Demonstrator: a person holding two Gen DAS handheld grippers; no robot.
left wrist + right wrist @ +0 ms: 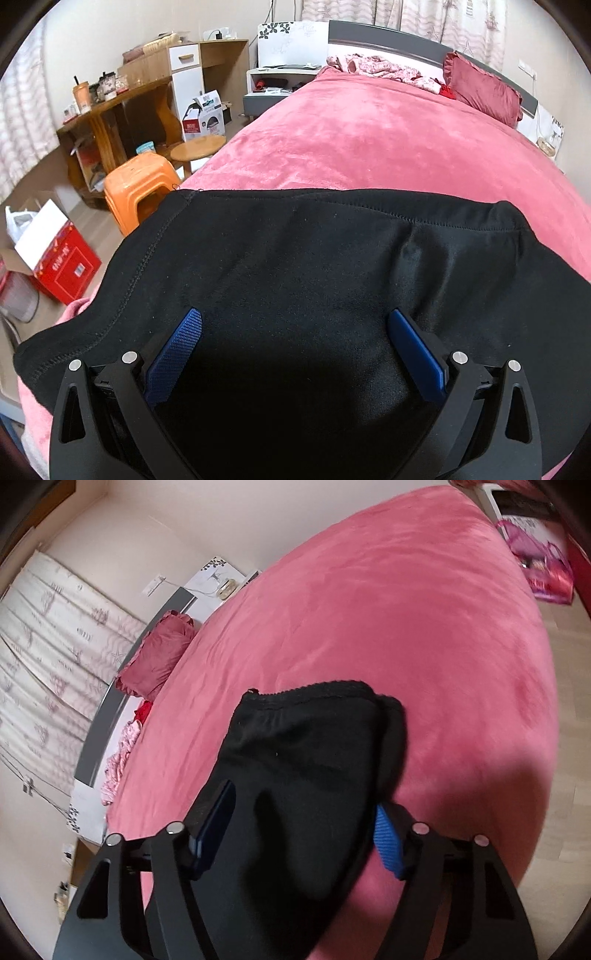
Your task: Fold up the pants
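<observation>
- Left gripper [293, 334]: jaws stand wide apart above the black pants [314, 266], pads clear of the cloth. It holds nothing.
- Right gripper [306, 825]: jaws part-way apart with a bunched fold of the pants [314, 746] between them. The pads do not visibly pinch it.
- Risk: the right jaws may close on one layer only, so the fold would slip and open out.
- Risk: the near end overhangs the bed [369, 140] edge, and a pull toward that edge may drag the pants to the floor.
- Position: the pants lie on the pink bed, directly under and ahead of both grippers.
</observation>
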